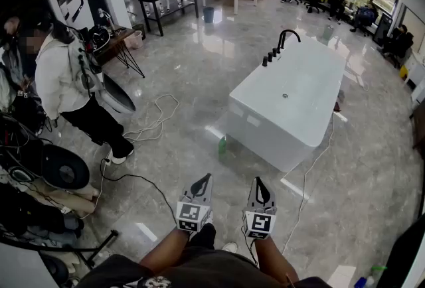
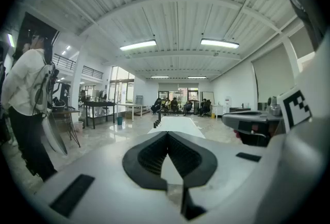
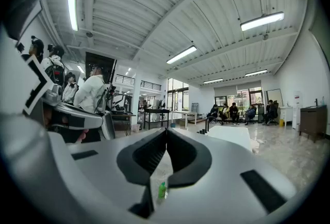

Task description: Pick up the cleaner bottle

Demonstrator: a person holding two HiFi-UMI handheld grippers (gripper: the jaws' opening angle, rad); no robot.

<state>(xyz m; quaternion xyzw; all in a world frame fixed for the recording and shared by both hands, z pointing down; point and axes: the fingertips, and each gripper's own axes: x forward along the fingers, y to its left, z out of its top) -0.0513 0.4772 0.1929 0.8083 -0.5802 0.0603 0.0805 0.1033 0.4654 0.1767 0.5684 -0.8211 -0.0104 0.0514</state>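
Note:
A small green cleaner bottle (image 1: 222, 144) stands upright on the glossy floor by the near left corner of a white bathtub (image 1: 262, 137). Both grippers are held side by side low in the head view, well short of the bottle and pointing toward it. The left gripper (image 1: 203, 178) is shut with nothing in it; in the left gripper view its jaws (image 2: 167, 133) meet at the tip. The right gripper (image 1: 257, 181) is also shut and empty, its tips (image 3: 166, 130) touching. Through the slot below the right jaws the green bottle (image 3: 162, 190) shows far off.
A person in a white jacket (image 1: 60, 74) stands at left among stands and equipment. Cables (image 1: 156, 122) trail over the floor between that person and the tub. A black faucet (image 1: 285, 38) rises at the tub's far end. Another bottle (image 1: 368, 277) sits at bottom right.

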